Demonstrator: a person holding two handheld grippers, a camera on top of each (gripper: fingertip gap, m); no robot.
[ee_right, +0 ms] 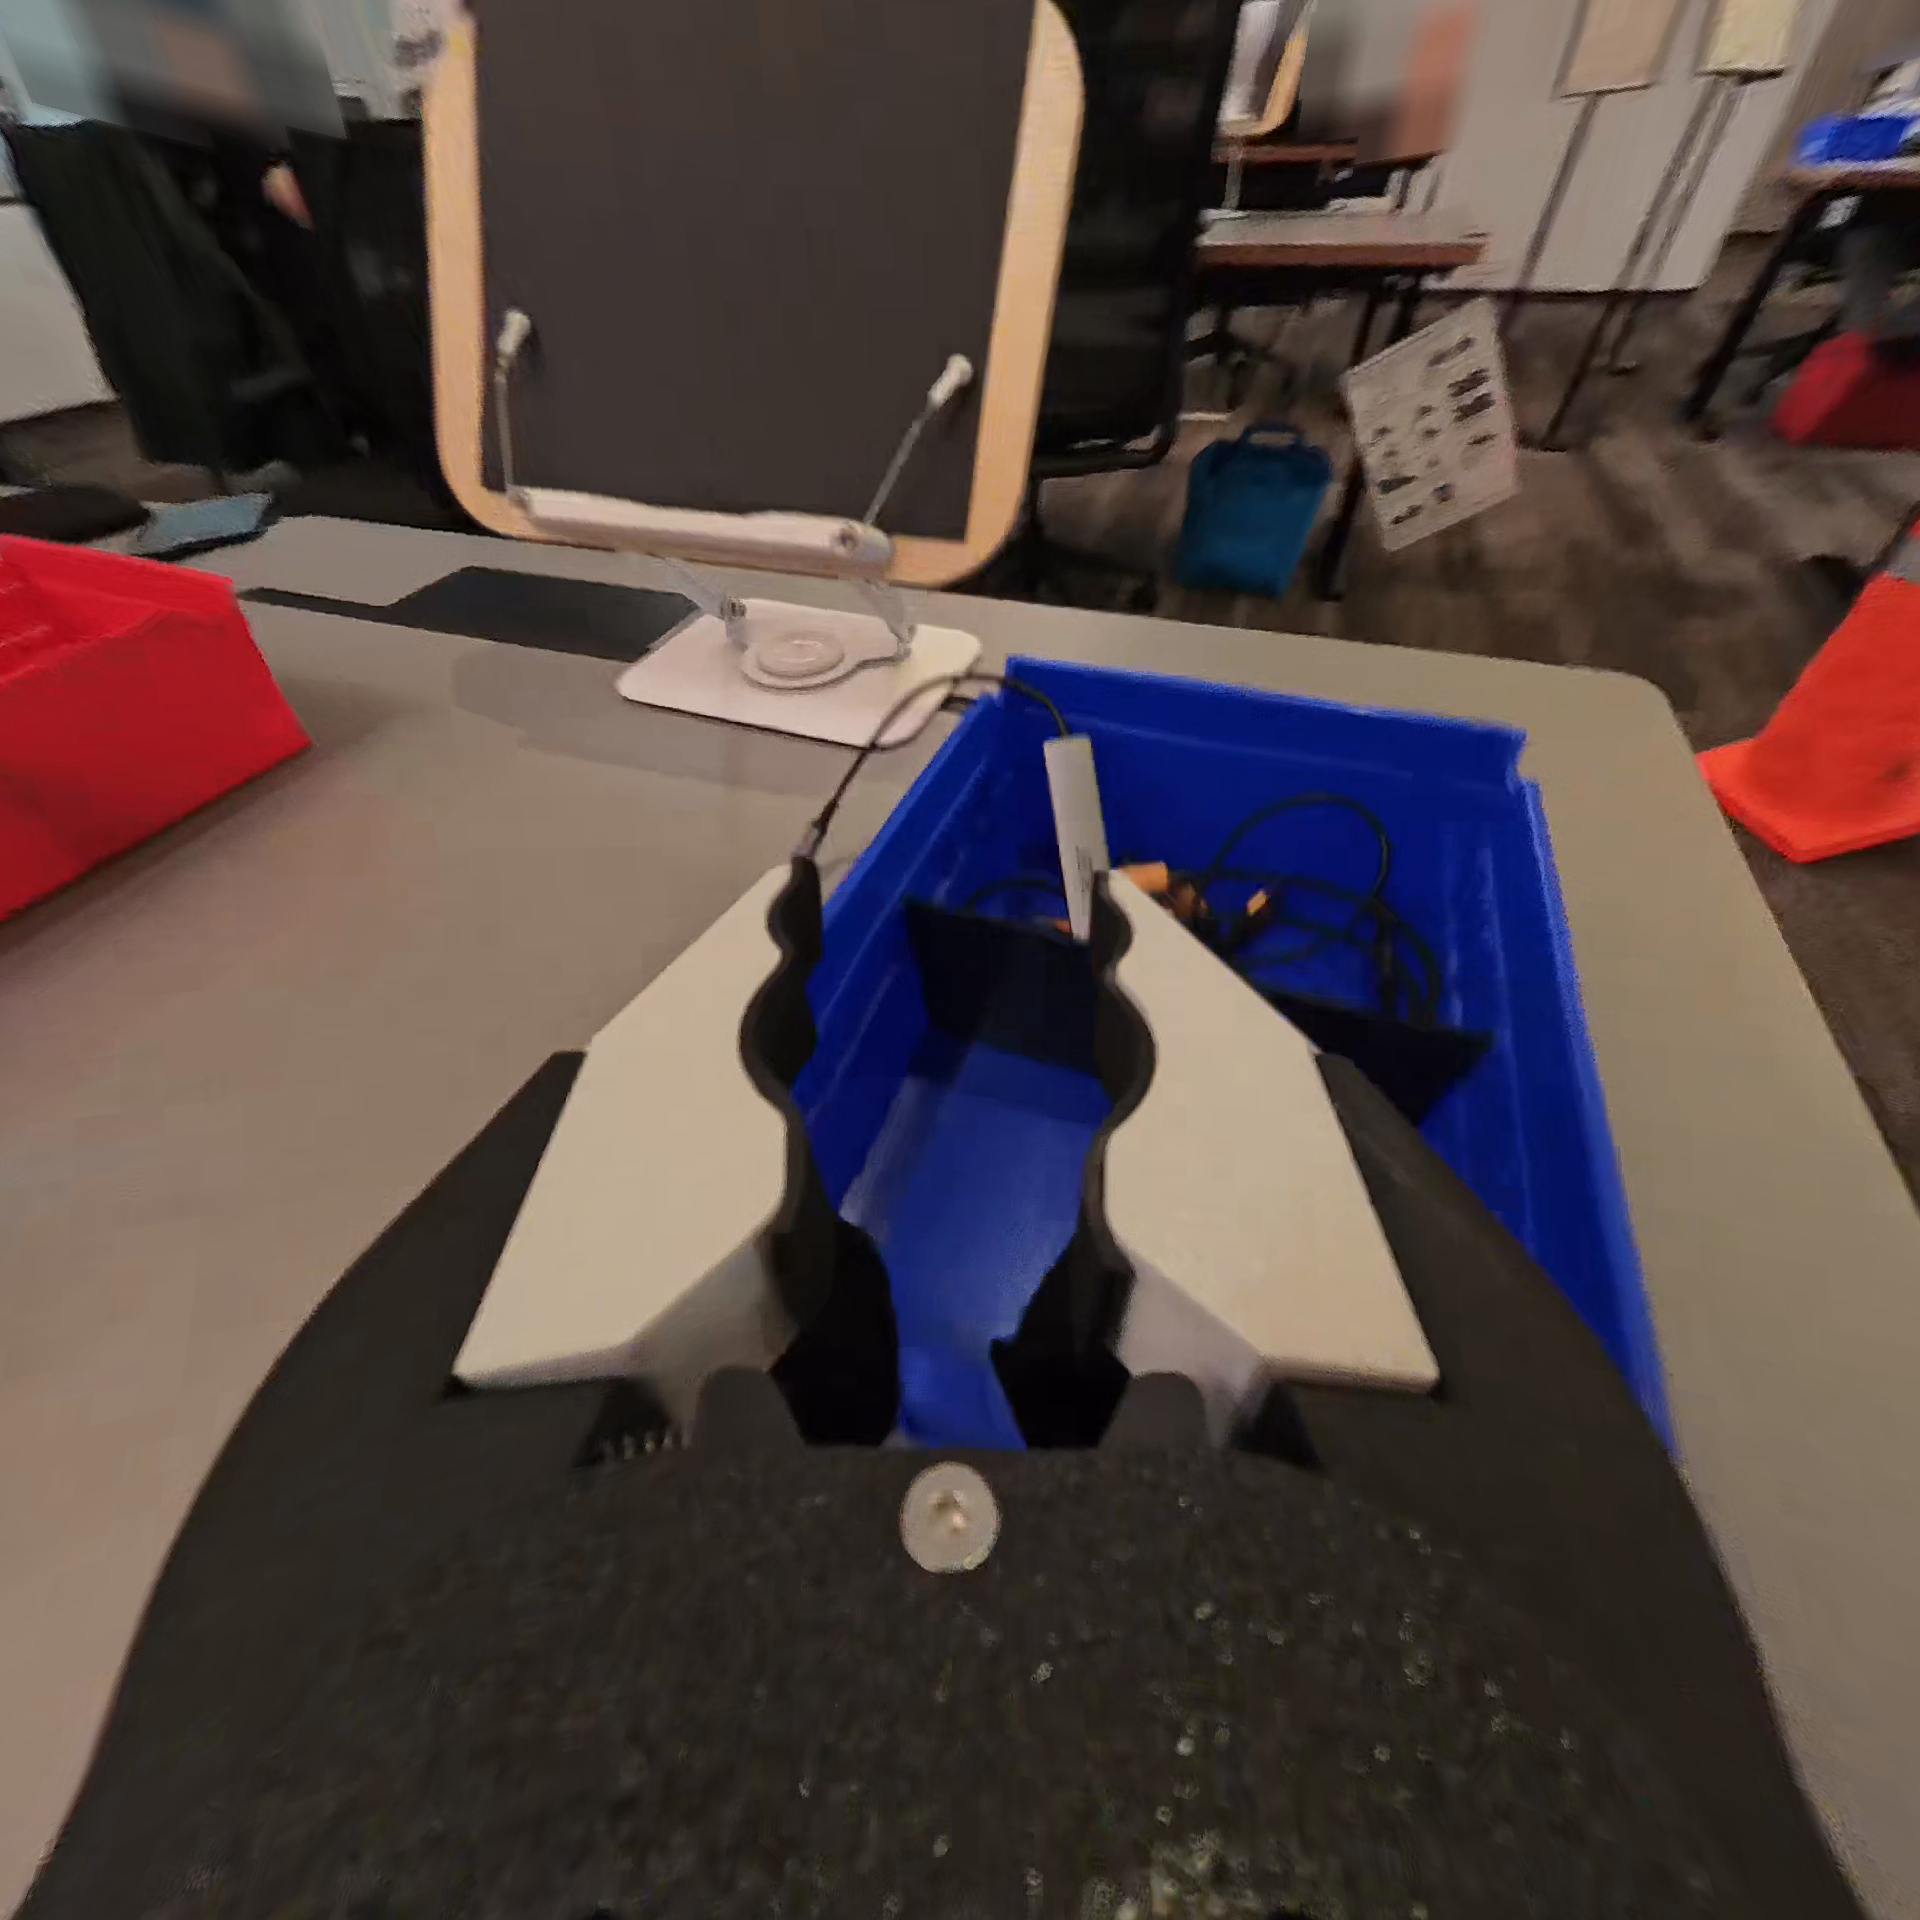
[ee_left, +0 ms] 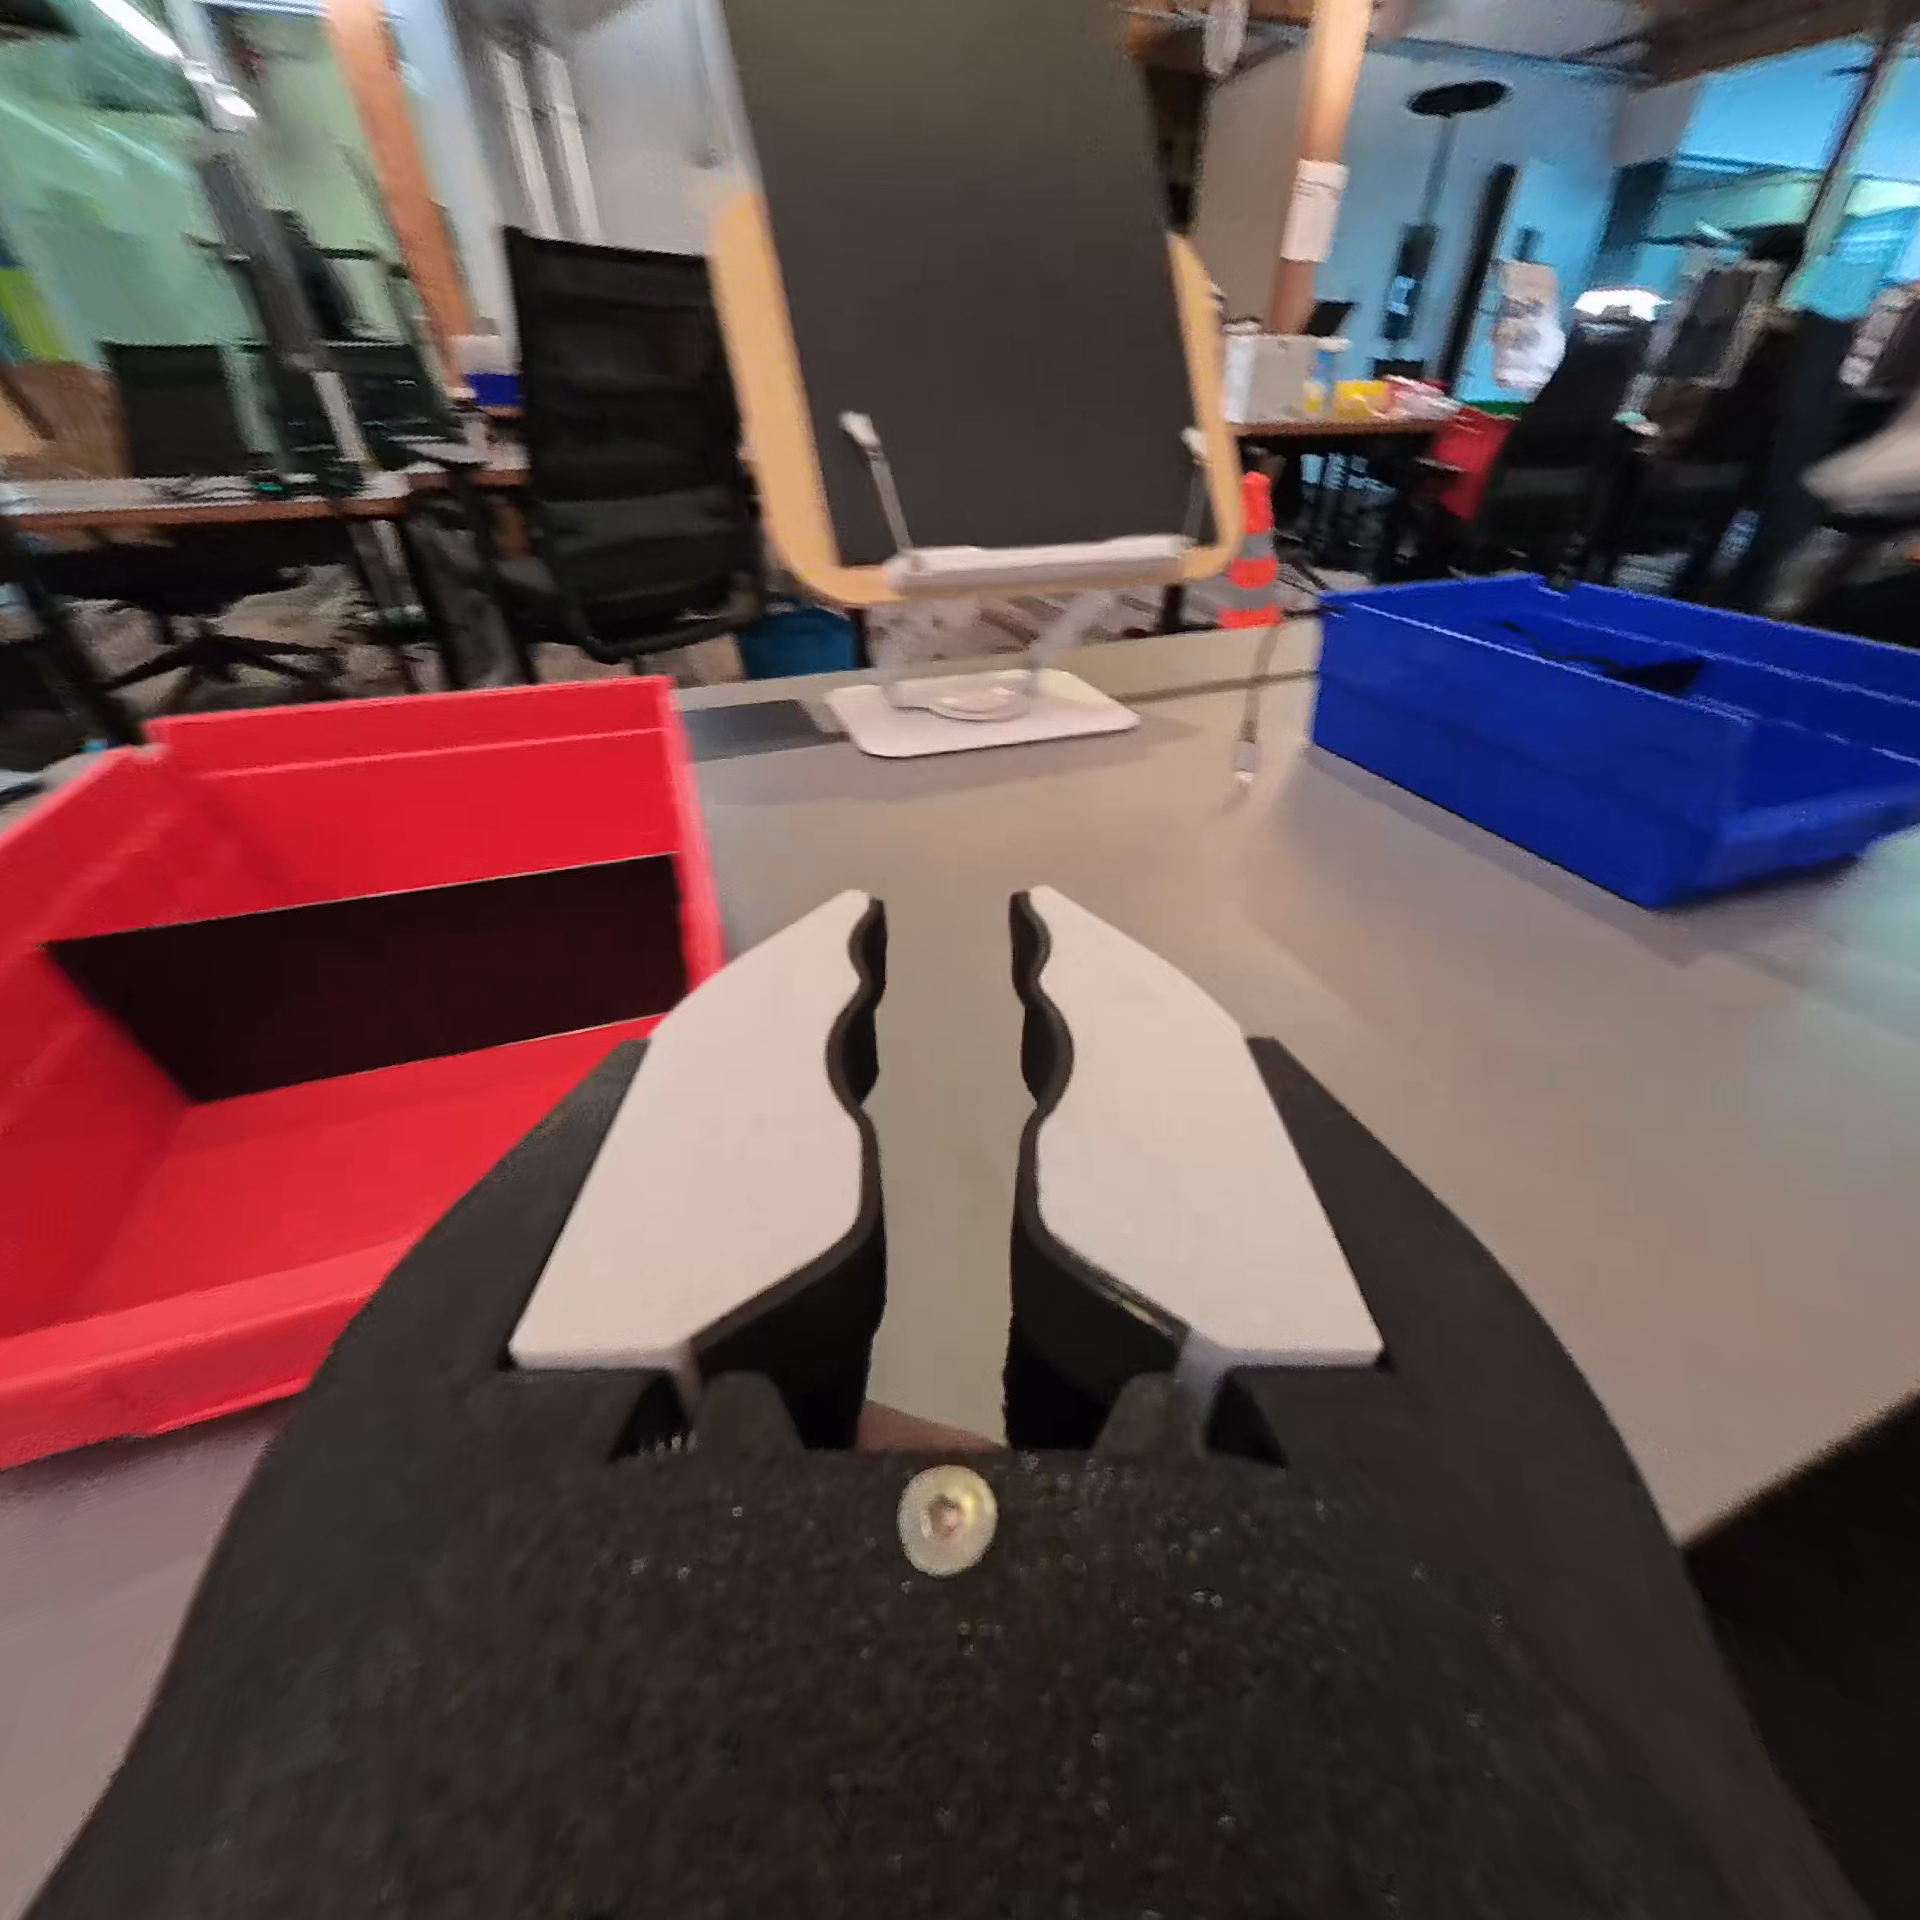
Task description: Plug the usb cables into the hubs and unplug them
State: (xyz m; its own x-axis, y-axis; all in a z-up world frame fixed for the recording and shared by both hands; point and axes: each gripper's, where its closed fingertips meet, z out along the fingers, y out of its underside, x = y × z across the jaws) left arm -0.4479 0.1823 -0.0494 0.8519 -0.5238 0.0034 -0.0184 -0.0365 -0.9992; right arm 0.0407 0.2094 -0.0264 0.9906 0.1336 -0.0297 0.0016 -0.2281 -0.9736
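Glossy plastic red bin [ee_left: 343,1039] and blue bin [ee_right: 1455,935] sit on a smooth matt grey table [ee_left: 1351,1091].

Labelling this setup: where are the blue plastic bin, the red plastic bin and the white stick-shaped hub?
Blue plastic bin [ee_right: 1538,997]: right wrist view, right wall.
Red plastic bin [ee_left: 436,790]: left wrist view, back wall.
White stick-shaped hub [ee_right: 1075,821]: right wrist view, body.

Left tool [ee_left: 948,914] hovers over the grey tabletop [ee_left: 1351,1091], fingers [ee_left: 727,1143] parted with a narrow gap, nothing between them. Red bin [ee_left: 343,821] sits just left of the tool, blue bin [ee_left: 1621,748] well apart at far right; a thin cable [ee_left: 1252,717] lies on the tabletop near the blue bin's left end. Straight ahead at the far edge: a white stand [ee_left: 987,717] holding a dark panel with a light wood frame [ee_left: 956,291], view motion-blurred.
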